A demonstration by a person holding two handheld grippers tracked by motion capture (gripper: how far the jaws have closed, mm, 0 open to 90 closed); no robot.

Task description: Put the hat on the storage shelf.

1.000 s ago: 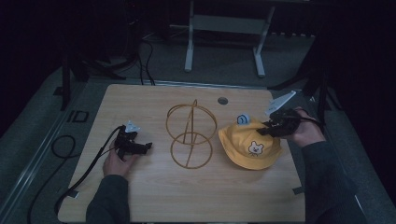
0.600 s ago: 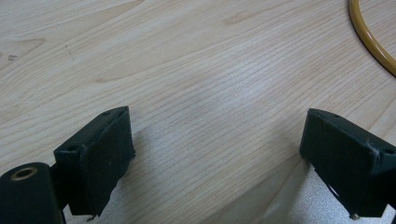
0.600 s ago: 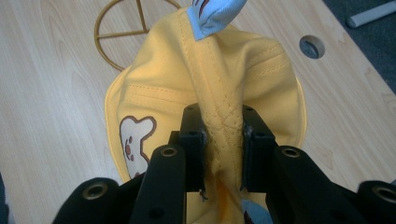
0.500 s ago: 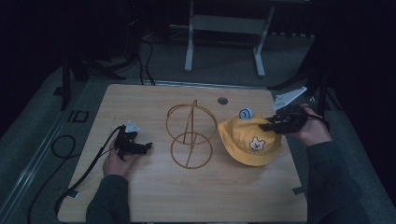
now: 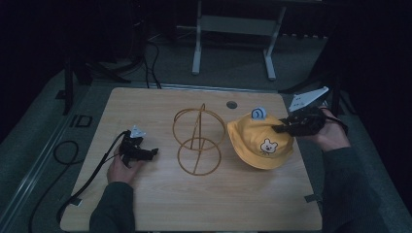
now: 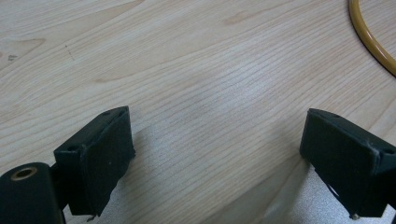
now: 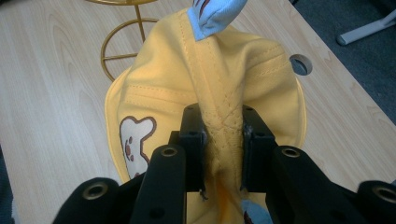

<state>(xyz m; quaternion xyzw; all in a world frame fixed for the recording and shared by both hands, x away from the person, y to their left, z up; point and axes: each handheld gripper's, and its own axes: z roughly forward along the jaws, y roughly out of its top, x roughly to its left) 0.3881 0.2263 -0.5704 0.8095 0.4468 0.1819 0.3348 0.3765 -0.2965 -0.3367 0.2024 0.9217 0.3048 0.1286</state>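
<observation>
The right hand-held gripper (image 7: 223, 135) is clenched on a pinched fold of the yellow hat (image 7: 224, 79), its jaws pressing the cloth from both sides. The hat hangs from the jaws, its bear patch (image 5: 266, 145) facing the person and its lower brim at the bench (image 5: 145, 204). Just beyond the hat stands the gold wire stand (image 5: 198, 141). The left hand-held gripper (image 5: 145, 153) lies released on the bench, well apart, jaws wide with nothing between.

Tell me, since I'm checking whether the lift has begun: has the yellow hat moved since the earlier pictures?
Yes. The yellow hat, pinched in the right claw, has lifted slightly, judged against the gold wire stand, which stayed put.
</observation>
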